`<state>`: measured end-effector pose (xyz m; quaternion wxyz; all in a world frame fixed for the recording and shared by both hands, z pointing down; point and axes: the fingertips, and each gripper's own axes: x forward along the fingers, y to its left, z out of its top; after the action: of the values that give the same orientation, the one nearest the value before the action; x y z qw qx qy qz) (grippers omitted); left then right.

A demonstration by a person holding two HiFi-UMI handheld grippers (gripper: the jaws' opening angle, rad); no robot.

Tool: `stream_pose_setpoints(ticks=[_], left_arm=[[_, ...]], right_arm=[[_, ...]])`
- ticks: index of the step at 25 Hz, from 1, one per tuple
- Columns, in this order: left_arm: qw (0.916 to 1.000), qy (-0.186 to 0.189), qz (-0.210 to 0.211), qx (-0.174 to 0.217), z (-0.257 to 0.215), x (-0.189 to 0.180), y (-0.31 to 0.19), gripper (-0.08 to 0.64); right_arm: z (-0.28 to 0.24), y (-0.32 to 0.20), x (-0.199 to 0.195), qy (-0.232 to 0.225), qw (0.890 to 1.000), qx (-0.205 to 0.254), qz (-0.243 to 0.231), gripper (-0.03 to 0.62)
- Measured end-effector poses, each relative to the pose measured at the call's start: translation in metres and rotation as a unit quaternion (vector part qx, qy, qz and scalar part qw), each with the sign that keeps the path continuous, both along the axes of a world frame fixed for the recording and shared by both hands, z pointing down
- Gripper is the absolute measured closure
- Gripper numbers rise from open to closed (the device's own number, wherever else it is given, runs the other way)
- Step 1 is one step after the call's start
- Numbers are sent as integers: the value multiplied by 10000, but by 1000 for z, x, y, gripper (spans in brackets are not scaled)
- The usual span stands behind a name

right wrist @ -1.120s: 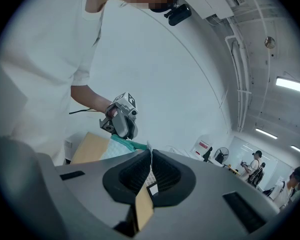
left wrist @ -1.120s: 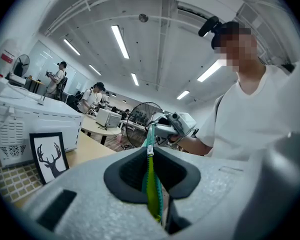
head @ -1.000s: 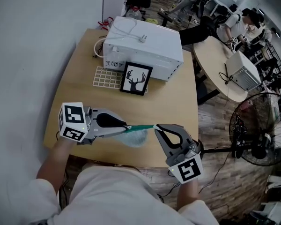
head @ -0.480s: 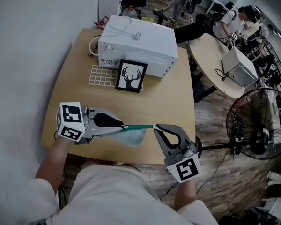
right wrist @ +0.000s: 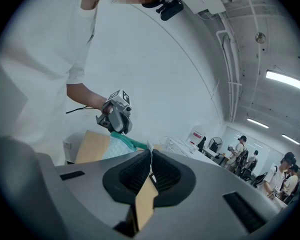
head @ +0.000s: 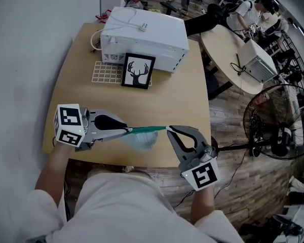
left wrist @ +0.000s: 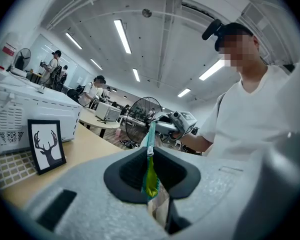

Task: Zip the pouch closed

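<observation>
Since zipping needs tension, left tongs (head: 127, 131) clench teal mesh fabric pouch (head: 142, 139) end as anchor | right tongs (head: 168, 129) clench small white tab (right wrist: 149, 147), likely zip pull

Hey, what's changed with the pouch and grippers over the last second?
The right gripper has drawn away from the left gripper, so the green zipper edge stretches longer between them. Both stay shut on the pouch; the deer picture and white appliance haven't moved.
</observation>
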<state>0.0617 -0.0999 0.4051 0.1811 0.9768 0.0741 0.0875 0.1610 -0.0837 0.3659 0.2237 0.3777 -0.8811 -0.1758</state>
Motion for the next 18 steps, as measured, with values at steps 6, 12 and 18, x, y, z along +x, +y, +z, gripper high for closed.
stream_pose_setpoints(ticks=[6,12,18], left_arm=[[10000,37,-46,-6,-1,-3,2,515],[9999,-44,-154,-42,5,-18,2,515],[9995,44,-292,-127,6,-33,0,515]], right_arm=[[3,0,4,16,9998,-109,174,578],[2,1,14,-21,9989,-158,437,577],[0,0,20,130,9985,-93,519,577]])
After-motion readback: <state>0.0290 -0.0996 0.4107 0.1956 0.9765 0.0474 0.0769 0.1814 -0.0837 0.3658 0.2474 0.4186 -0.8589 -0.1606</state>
